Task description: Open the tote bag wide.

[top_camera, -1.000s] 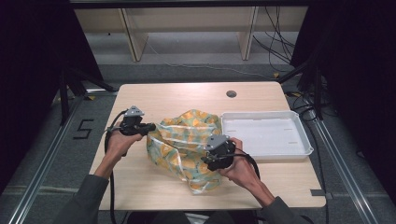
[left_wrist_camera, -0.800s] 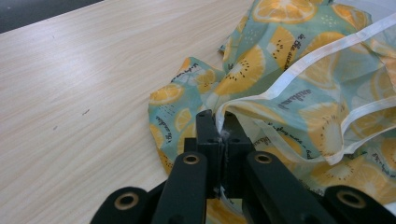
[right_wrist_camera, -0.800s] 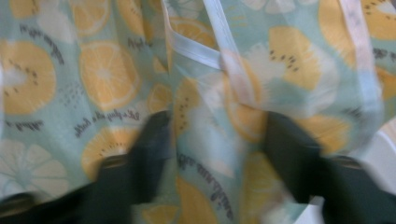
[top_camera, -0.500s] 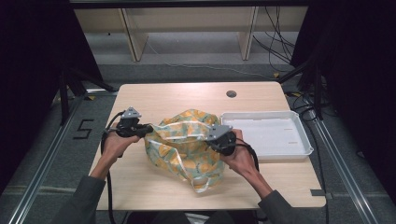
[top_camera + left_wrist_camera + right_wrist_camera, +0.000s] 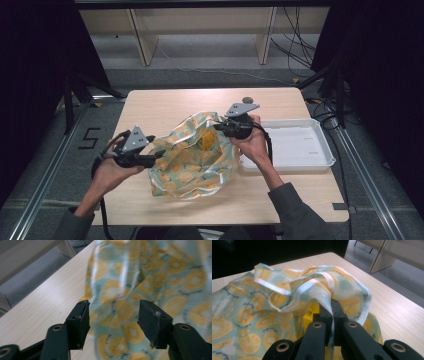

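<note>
The fruit-print bag [image 5: 192, 155] is spread on the table [image 5: 165, 107] between the two grippers, with a yellow box [image 5: 206, 141] seen through its mouth. Compared with a second ago, the bag is pulled wider and its far rim is lifted: that rim is now pinched in the right gripper [image 5: 226, 126], whose jaws are pressed together on the white-edged hem [image 5: 322, 293], where a second ago they stood apart over the bag's near corner. The left gripper [image 5: 154, 161], held shut at the bag's left edge a second ago, has just been opening; its jaws now stand apart with the cloth loose in front of them and nothing pressed between the pads [image 5: 82, 317]. By judgement, the bag's mouth is being opened or re-gripped, so a fresh hold on the near rim is likely wanted from the left gripper.

The bag is made of thin, limp, slightly glossy fabric, pale green with orange and kiwi slices, bound in a white tape that folds and curls. The box inside is stiff and square-cornered. Beyond the right gripper, a shallow white tray [image 5: 320, 160] of rigid plastic with rounded corners is set on the pale wood-grain tabletop
</note>
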`<state>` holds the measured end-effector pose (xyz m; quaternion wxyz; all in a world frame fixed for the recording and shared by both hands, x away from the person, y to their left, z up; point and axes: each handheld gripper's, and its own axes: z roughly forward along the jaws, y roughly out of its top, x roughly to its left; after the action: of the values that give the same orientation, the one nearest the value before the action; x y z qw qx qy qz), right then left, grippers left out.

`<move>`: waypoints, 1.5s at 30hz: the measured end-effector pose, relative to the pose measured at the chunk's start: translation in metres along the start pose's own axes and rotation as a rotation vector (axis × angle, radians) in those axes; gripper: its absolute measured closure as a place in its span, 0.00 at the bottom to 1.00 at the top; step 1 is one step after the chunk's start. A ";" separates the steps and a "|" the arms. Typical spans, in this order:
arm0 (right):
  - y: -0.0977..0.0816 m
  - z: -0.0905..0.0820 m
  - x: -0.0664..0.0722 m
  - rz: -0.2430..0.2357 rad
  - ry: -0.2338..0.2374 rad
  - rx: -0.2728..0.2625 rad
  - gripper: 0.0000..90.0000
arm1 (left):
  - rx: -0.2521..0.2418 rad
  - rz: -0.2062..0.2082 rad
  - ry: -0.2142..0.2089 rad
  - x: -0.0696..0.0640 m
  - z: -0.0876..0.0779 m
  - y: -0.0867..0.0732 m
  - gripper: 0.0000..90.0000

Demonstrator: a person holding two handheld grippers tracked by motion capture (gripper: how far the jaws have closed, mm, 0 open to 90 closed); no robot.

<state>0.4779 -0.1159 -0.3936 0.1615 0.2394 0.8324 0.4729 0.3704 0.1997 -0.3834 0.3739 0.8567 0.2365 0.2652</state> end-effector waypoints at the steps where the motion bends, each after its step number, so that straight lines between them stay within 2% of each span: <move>1: 0.002 0.001 -0.001 -0.013 -0.009 -0.012 1.00 | -0.006 0.023 -0.010 -0.008 0.003 0.002 0.52; 2: 0.003 0.001 0.000 0.010 -0.007 -0.005 1.00 | -0.005 0.029 -0.012 -0.013 0.007 0.002 0.52; 3: 0.005 0.002 -0.003 -0.016 -0.007 -0.019 1.00 | 0.013 0.027 -0.006 -0.019 0.015 0.003 0.52; 4: 0.007 0.002 -0.003 -0.016 -0.002 -0.014 1.00 | 0.035 0.041 0.013 -0.020 0.024 0.003 0.50; 6: 0.009 0.002 -0.004 -0.003 -0.005 -0.018 1.00 | 0.057 0.017 0.068 -0.021 0.043 0.002 0.47; 8: 0.010 0.003 -0.004 -0.005 0.001 -0.019 1.00 | 0.108 0.040 0.126 -0.019 0.060 0.000 0.45; 9: 0.010 0.003 -0.005 0.007 -0.008 -0.023 1.00 | 0.165 0.051 0.148 -0.018 0.073 -0.003 0.42; 10: 0.010 0.003 -0.005 0.013 -0.002 -0.021 1.00 | 0.165 0.051 0.148 -0.018 0.073 -0.003 0.42; 12: 0.010 0.003 -0.007 0.002 0.004 -0.018 1.00 | 0.207 0.070 0.197 -0.017 0.088 -0.007 0.41; 14: 0.010 0.003 -0.008 0.018 0.000 -0.021 1.00 | 0.225 0.064 0.199 -0.015 0.097 -0.010 0.42; 15: 0.010 0.003 -0.011 0.009 0.004 -0.023 1.00 | 0.229 0.094 0.215 -0.010 0.105 -0.011 0.52; 16: 0.010 0.003 -0.011 0.009 0.004 -0.023 1.00 | 0.229 0.094 0.215 -0.010 0.105 -0.011 0.58; 17: 0.009 0.004 -0.013 0.014 0.006 -0.038 1.00 | 0.214 0.102 0.190 -0.004 0.109 -0.012 0.70; 18: 0.009 0.004 -0.013 0.014 0.006 -0.038 1.00 | 0.214 0.102 0.190 -0.004 0.109 -0.012 0.75; 19: 0.009 0.003 -0.016 0.009 0.009 -0.019 1.00 | 0.197 0.100 0.186 0.000 0.110 -0.012 0.82; 20: 0.009 0.003 -0.016 0.009 0.009 -0.019 1.00 | 0.192 0.112 0.190 0.002 0.109 -0.011 0.82; 21: 0.008 0.004 -0.017 0.027 -0.003 -0.007 1.00 | 0.158 0.114 0.201 0.008 0.109 -0.010 0.93; 22: 0.008 0.004 -0.017 0.027 -0.003 -0.007 1.00 | 0.153 0.103 0.200 0.011 0.107 -0.009 0.93; 23: 0.007 0.006 -0.019 0.017 -0.024 -0.020 1.00 | 0.146 0.086 0.184 0.019 0.105 -0.007 0.96; 24: 0.007 0.006 -0.022 0.017 -0.019 -0.011 1.00 | 0.121 0.062 0.184 0.025 0.103 -0.005 0.98; 25: 0.005 0.009 -0.027 0.023 -0.041 -0.019 1.00 | 0.110 0.036 0.185 0.032 0.101 -0.004 0.99; 27: 0.004 0.011 -0.030 0.022 -0.042 -0.014 1.00 | 0.090 -0.011 0.180 0.047 0.100 -0.003 0.99; 28: 0.003 0.013 -0.032 0.050 -0.048 -0.008 1.00 | 0.081 -0.054 0.155 0.056 0.100 -0.002 0.99; 29: -0.001 0.021 -0.039 0.059 -0.068 -0.011 1.00 | 0.065 -0.121 0.133 0.065 0.102 -0.002 0.99; 30: -0.001 0.021 -0.039 0.059 -0.068 -0.011 1.00 | 0.065 -0.137 0.135 0.070 0.104 -0.002 0.99; 31: -0.002 0.024 -0.040 0.062 -0.066 -0.002 1.00 | 0.092 -0.151 0.132 0.076 0.107 0.000 0.99; 32: -0.004 0.030 -0.042 0.078 -0.070 0.011 1.00 | 0.096 -0.164 0.132 0.078 0.110 0.000 0.99; 33: -0.005 0.032 -0.044 0.074 -0.082 0.029 1.00 | 0.090 -0.183 0.126 0.080 0.116 0.000 0.99; 34: -0.006 0.037 -0.047 0.092 -0.091 0.044 1.00 | 0.080 -0.159 0.123 0.084 0.121 0.000 0.99; 35: -0.008 0.040 -0.049 0.101 -0.098 0.042 1.00 | 0.098 -0.174 0.119 0.084 0.127 -0.001 0.99; 37: -0.012 0.045 -0.055 0.132 -0.113 0.078 1.00 | 0.109 -0.187 0.102 0.085 0.138 -0.003 0.99; 38: -0.014 0.047 -0.058 0.132 -0.119 0.092 1.00 | 0.113 -0.210 0.097 0.084 0.143 -0.005 0.99; 39: -0.017 0.050 -0.060 0.143 -0.128 0.098 1.00 | 0.112 -0.211 0.090 0.085 0.146 -0.006 0.99; 40: -0.019 0.051 -0.061 0.143 -0.130 0.110 1.00 | 0.138 -0.210 0.068 0.084 0.151 -0.008 0.99; 41: -0.022 0.054 -0.061 0.147 -0.137 0.134 1.00 | 0.148 -0.233 0.061 0.082 0.154 -0.010 0.99; 42: -0.024 0.058 -0.059 0.147 -0.159 0.158 1.00 | 0.175 -0.230 0.058 0.080 0.160 -0.013 0.98; 43: -0.024 0.058 -0.059 0.147 -0.159 0.158 1.00 | 0.175 -0.230 0.058 0.080 0.160 -0.013 0.98; 44: -0.024 0.058 -0.059 0.143 -0.136 0.185 1.00 | 0.180 -0.229 0.056 0.080 0.163 -0.015 0.98; 45: -0.025 0.059 -0.058 0.142 -0.151 0.212 1.00 | 0.190 -0.232 0.050 0.079 0.164 -0.017 0.98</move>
<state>0.5493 -0.1170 -0.4425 0.1636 0.3483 0.8441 0.3733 0.5297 0.1731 -0.4695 0.3131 0.8484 0.3670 0.2179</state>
